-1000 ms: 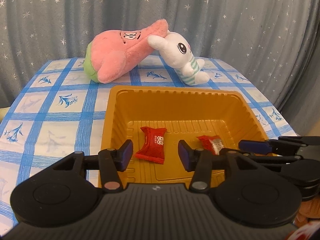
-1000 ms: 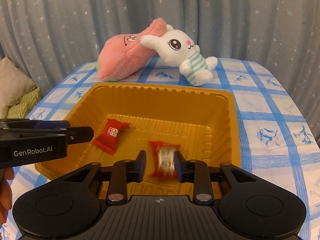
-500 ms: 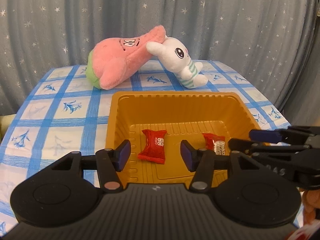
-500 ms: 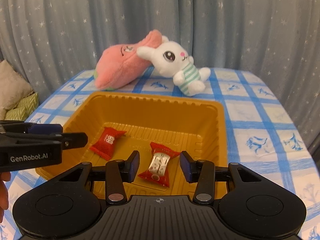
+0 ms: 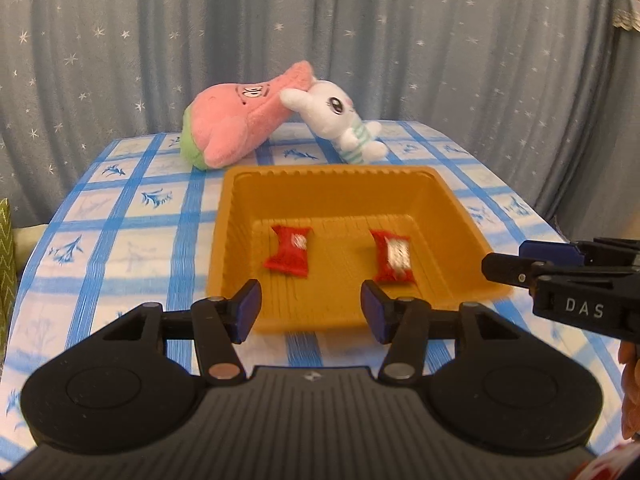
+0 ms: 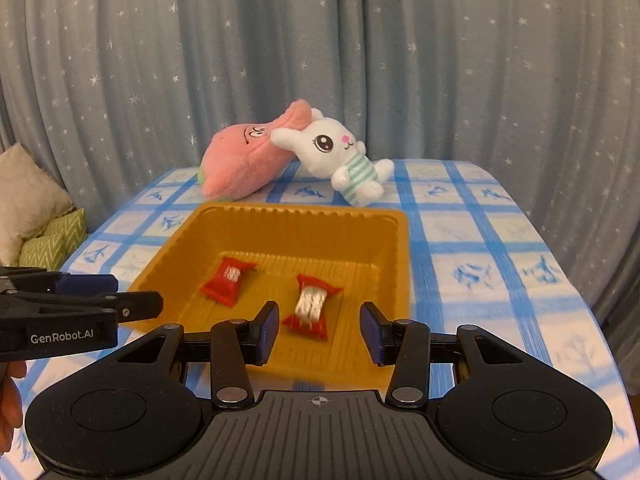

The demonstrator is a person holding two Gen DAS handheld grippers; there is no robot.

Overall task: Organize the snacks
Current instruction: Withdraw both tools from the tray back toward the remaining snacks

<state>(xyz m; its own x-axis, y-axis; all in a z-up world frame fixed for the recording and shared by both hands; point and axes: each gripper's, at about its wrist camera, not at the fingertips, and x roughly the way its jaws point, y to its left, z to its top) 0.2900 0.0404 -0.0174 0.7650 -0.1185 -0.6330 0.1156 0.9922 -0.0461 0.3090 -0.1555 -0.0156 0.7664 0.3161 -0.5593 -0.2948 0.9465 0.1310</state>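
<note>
Left wrist view: the left hand-held gripper [image 5: 311, 311] is held above the near edge of an orange plastic tray [image 5: 456, 208], its two blue-padded fingers [image 5: 248, 312] spread wide with nothing between them. The tray rests on a surface [image 5: 120, 216] covered by a blue-and-white checked cloth. Two red snack packets lie flat on the tray floor, well apart from each other: the left packet [image 5: 290, 256] nearer the left wall, and the right packet [image 5: 394, 256], which shows a silvery-white panel, toward the right wall. Neither packet touches a finger. The right hand-held gripper [image 5: 516, 268] enters from the right edge, just beside the tray's near right corner; from this side its opening cannot be read. Right wrist view: the right hand-held gripper [image 6: 319, 332] is likewise wide open and empty, hovering over the near tray rim [image 6: 402, 240], with the silver-panelled packet [image 6: 310, 307] lying on the tray floor beyond the gap and the other packet [image 6: 227, 280] to its left. Beyond the tray, a pink plush [image 6: 244, 160] lies on the cloth, touching a white rabbit plush [image 6: 340, 156] in a striped shirt. A star-patterned grey curtain [image 6: 440, 60] forms the backdrop.
</note>
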